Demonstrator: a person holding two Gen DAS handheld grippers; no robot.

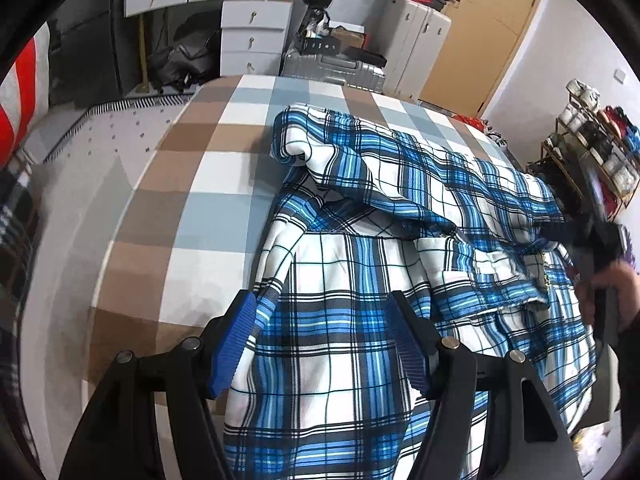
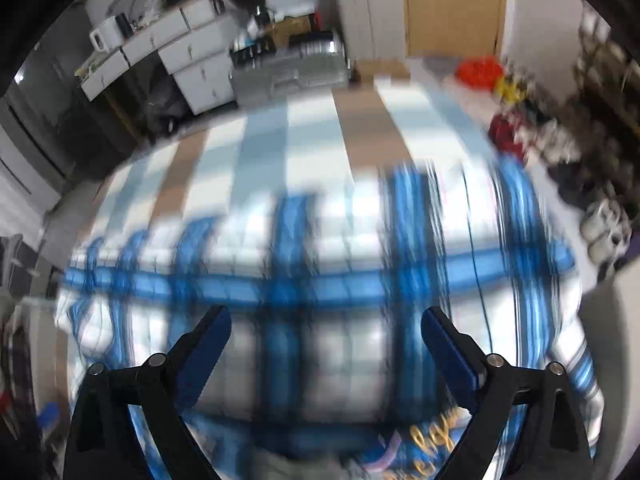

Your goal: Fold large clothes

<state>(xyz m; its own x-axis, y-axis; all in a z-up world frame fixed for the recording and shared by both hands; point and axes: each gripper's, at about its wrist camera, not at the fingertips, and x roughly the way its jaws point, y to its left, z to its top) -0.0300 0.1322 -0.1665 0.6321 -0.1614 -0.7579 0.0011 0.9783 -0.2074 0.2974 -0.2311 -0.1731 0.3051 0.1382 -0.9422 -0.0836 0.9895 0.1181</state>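
Note:
A blue-and-white plaid shirt [image 1: 340, 280] lies spread on the bed, with one sleeve [image 1: 400, 160] folded across its upper part. My left gripper [image 1: 322, 340] is low over the shirt's near left part. Its blue pads [image 1: 236, 344] stand apart with flat cloth between them, and the left pad touches the shirt's edge without pinching it. My right gripper [image 1: 588, 240], held by a hand, is blurred at the far right by the sleeve's cuff. In the right wrist view the right gripper [image 2: 326, 340] is wide open above the blurred shirt [image 2: 320, 280], nothing between its fingers.
The bed's checked brown, grey-blue and white sheet [image 1: 208, 168] extends left of and beyond the shirt. Past the bed stand a white drawer desk [image 1: 256, 20] and a silver suitcase [image 1: 332, 68]. A shoe rack [image 1: 600, 148] is at the right.

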